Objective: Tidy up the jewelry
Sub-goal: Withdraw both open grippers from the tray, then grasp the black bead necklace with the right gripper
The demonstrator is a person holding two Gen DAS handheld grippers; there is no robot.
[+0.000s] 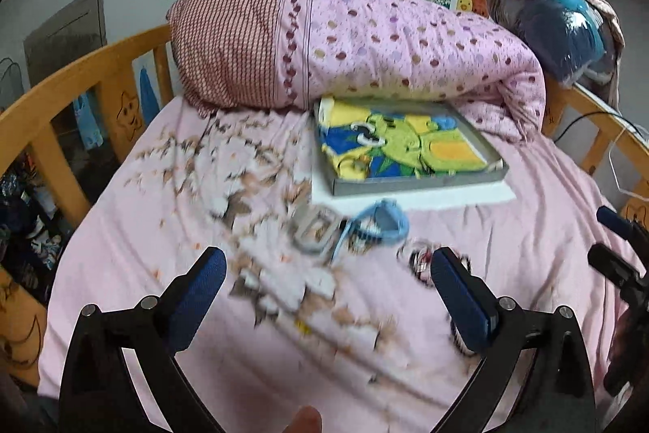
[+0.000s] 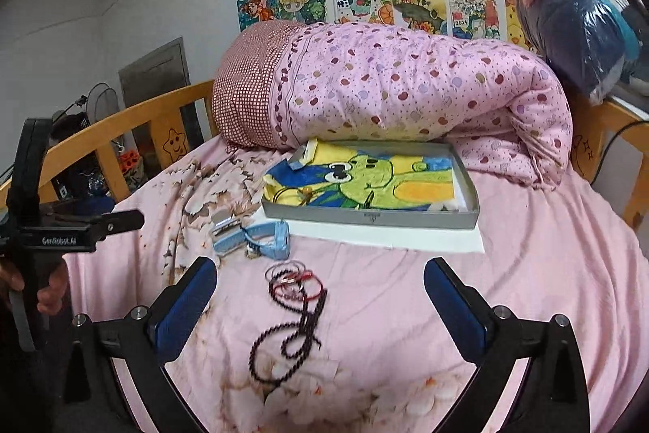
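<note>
Left wrist view: the left gripper (image 1: 327, 281) stands wide open and holds nothing. The grey tray (image 1: 417, 183), lined with a cartoon picture, sits on the bed (image 1: 527, 250) against the rolled quilt (image 1: 385, 39). On the near side of the tray lie a blue watch (image 1: 381, 220) and a blurred clear-cased item (image 1: 314, 230). Nearer than these, by the inner face of the right-hand finger, lies the blurred bracelet cluster (image 1: 417, 258).

Right wrist view: the right gripper (image 2: 320, 289) is likewise spread fully and empty. The dark bead necklace (image 2: 290, 335) lies on the bed directly between its fingers, on the near side of the tray (image 2: 369, 220). Its long axis runs roughly from the tray toward the camera, leaning left at the near end. Red cord bracelets and thin rings (image 2: 294, 276) overlap its far end. The blue watch (image 2: 269, 238) lies between them and the tray.

Judgement: the right gripper is nearer the necklace and already straddles it.
</note>
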